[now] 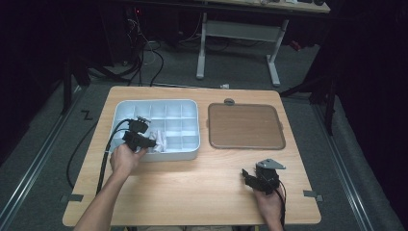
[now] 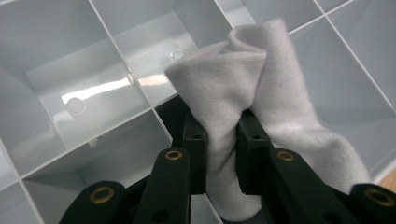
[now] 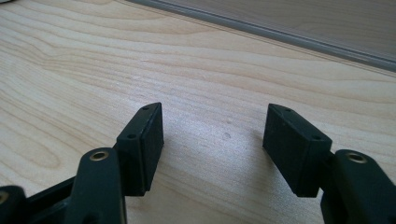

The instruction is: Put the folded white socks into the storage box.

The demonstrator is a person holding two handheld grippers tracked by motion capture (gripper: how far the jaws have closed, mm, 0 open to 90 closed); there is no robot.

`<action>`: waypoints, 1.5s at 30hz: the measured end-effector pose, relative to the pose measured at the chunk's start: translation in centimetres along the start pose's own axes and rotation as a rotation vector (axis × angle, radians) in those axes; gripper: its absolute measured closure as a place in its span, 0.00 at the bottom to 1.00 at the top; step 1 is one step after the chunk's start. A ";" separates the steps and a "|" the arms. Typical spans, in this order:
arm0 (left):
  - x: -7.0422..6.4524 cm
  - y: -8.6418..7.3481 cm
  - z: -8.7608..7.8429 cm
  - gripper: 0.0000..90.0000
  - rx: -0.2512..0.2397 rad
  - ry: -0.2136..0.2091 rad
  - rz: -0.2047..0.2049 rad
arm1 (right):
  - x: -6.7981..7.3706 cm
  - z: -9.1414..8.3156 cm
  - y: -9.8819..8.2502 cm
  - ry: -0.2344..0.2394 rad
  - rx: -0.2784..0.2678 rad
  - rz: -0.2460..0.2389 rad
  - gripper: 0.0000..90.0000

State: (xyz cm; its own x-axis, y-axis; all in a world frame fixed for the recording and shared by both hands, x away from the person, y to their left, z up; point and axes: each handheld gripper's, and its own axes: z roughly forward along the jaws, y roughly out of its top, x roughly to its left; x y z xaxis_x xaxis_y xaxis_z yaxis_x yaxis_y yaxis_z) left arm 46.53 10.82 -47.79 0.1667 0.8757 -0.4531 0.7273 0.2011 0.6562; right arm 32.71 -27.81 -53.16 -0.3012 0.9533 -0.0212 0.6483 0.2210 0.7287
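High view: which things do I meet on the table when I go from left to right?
Left hand-held gripper shut on a white cloth → grey compartment tray → brown lid, with the open right hand-held gripper nearer.

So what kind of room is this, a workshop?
Probably a lab set up for recording: a pale wooden table on dark carpet, loose black cables on the floor behind, and a hand-held black gripper clamping a white cloth.
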 end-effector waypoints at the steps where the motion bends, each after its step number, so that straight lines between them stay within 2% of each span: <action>1: 0.0 -0.1 0.1 0.86 0.001 0.002 0.002 | 0.0 0.0 0.0 0.000 0.000 0.000 0.43; 11: -0.1 -0.3 0.6 0.87 0.030 0.019 0.015 | 0.0 0.0 0.0 0.000 0.000 0.000 0.43; 14: -0.2 -0.4 0.9 0.88 0.051 0.031 0.012 | 0.0 0.0 0.0 -0.001 0.000 0.000 0.43; 19: -0.2 -0.8 1.6 0.89 0.102 0.057 0.031 | 0.0 0.0 0.0 0.000 0.000 0.000 0.43; 25: -0.2 -0.9 1.6 0.88 0.101 0.052 0.036 | 0.0 0.0 0.0 0.001 0.000 0.000 0.43; 31: -0.4 -0.9 0.7 0.84 0.048 0.044 0.073 | 0.0 0.0 0.0 0.001 0.000 0.000 0.43; 36: -0.5 -0.6 -0.2 0.81 0.007 0.021 0.058 | 0.0 0.0 0.0 0.001 0.000 0.000 0.43; 45: -0.6 -0.7 -0.8 0.76 -0.026 0.004 0.053 | 0.0 0.0 0.0 0.001 0.000 0.000 0.43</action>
State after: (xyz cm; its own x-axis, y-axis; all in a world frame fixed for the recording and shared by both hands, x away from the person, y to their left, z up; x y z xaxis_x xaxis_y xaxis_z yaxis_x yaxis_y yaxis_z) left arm 45.40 10.50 -47.46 0.2017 0.8873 -0.4148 0.7003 0.1655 0.6944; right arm 32.71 -27.80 -53.16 -0.3016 0.9532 -0.0205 0.6483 0.2208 0.7287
